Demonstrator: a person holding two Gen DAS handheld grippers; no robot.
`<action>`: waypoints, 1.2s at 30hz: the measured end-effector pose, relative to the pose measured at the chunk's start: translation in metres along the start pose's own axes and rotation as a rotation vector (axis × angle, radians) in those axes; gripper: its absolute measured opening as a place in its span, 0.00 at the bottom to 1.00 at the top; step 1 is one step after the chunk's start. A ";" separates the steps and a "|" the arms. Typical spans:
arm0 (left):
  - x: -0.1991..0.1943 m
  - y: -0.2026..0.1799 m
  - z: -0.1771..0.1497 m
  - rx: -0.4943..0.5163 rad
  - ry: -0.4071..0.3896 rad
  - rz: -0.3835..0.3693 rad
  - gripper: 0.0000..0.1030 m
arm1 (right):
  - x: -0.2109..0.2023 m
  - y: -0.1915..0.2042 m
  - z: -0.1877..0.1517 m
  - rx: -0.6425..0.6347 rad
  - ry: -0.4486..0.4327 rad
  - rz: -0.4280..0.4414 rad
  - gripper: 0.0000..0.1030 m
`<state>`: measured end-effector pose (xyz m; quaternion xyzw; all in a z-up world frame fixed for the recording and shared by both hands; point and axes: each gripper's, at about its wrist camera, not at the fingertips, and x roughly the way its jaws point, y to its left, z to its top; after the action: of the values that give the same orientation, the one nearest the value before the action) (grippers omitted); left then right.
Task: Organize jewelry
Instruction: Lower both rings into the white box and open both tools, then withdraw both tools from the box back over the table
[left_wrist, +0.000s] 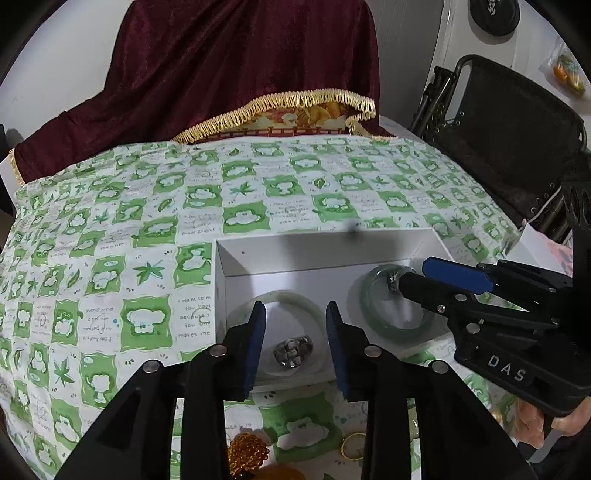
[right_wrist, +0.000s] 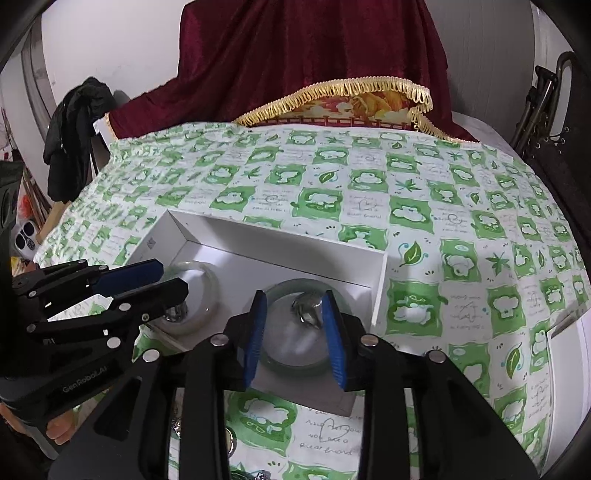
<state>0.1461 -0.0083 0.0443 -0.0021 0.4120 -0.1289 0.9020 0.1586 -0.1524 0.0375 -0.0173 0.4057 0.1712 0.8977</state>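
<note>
Two pale bangles lie in the white box (left_wrist: 325, 254) on the green-checked desk, each ringing a silver piece. Left gripper (left_wrist: 295, 343) and right gripper (right_wrist: 293, 332) hover above them, fingers narrowly parted, gripping nothing.

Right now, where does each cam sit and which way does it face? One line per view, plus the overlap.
Left wrist: on the left gripper, angled down over the white box at a pale bangle ringing a silver piece; own fingers, right gripper and a hand show.
Right wrist: on the right gripper, angled down at a greenish bangle and silver piece; left gripper shows.
Shared: box, both bangles, green tablecloth, maroon cloth.
</note>
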 end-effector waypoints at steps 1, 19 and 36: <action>-0.004 0.001 0.001 -0.006 -0.009 -0.006 0.33 | -0.002 -0.001 0.001 0.004 -0.007 0.002 0.29; -0.052 0.037 -0.032 -0.133 -0.094 0.049 0.71 | -0.073 -0.014 -0.023 0.055 -0.239 -0.062 0.75; -0.080 0.062 -0.079 -0.199 -0.091 0.142 0.93 | -0.077 -0.048 -0.081 0.205 -0.144 -0.024 0.95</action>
<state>0.0523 0.0786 0.0447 -0.0683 0.3804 -0.0232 0.9220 0.0688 -0.2333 0.0345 0.0820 0.3551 0.1191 0.9236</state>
